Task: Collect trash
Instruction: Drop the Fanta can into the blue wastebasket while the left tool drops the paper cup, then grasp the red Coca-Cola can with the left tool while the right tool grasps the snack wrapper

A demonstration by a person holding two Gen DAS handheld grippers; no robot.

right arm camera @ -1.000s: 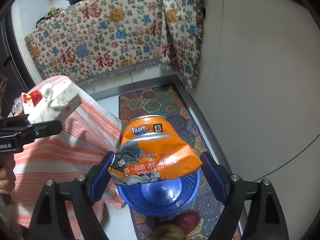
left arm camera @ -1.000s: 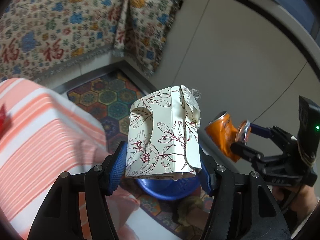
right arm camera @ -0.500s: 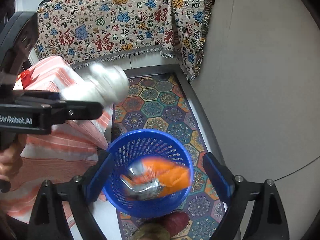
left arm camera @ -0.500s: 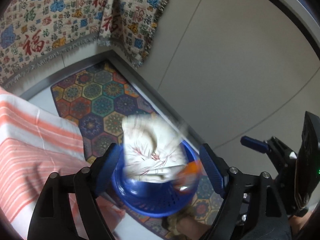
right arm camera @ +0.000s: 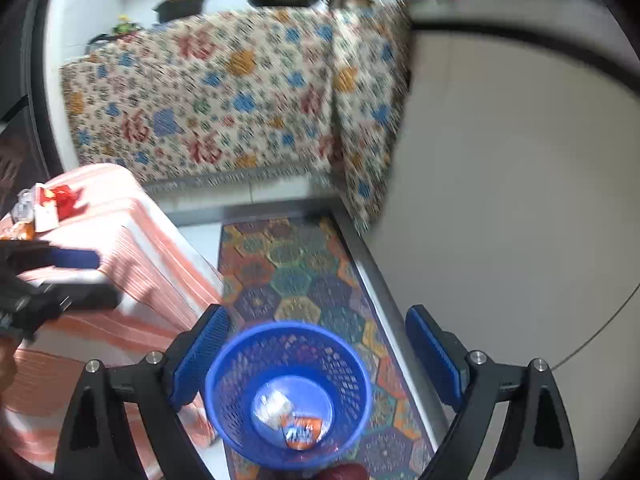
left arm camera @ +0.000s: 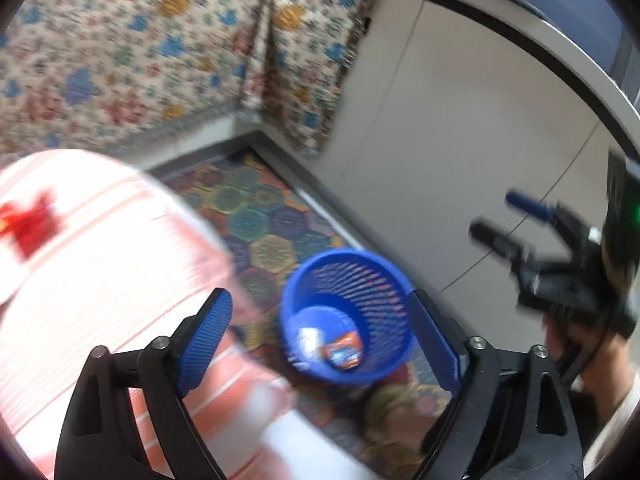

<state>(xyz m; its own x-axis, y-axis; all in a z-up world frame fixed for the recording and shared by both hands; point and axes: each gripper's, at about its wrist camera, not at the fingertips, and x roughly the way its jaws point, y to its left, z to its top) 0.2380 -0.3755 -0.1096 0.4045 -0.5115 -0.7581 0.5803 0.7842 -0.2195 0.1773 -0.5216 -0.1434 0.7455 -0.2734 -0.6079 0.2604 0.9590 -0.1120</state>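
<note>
A blue mesh basket (left arm camera: 384,364) (right arm camera: 352,360) stands on the floor mat. Inside it lie a crushed orange soda can (left arm camera: 344,354) (right arm camera: 302,434) and a white flowered carton (left arm camera: 310,340) (right arm camera: 274,404). My left gripper (left arm camera: 318,300) hangs above the basket, its jaws opening with nothing between them. My right gripper (right arm camera: 316,316) is open and empty over the basket; in the left wrist view the right gripper (left arm camera: 504,220) sits at the far right. A red wrapper (left arm camera: 28,224) (right arm camera: 60,198) and other scraps lie on the striped table (left arm camera: 100,280) (right arm camera: 132,240).
The basket sits on a hexagon-patterned mat (left arm camera: 256,220) (right arm camera: 296,272) between the table and a grey wall panel (right arm camera: 500,200). A patterned cloth (right arm camera: 224,104) drapes the counter behind, with pots on top. A hand (left arm camera: 592,360) holds the right gripper. A slipper (left arm camera: 392,404) lies beside the basket.
Both grippers opened and let go: the flowered carton and the orange can fell into the blue basket. Both grippers have since pulled up and back from it.
</note>
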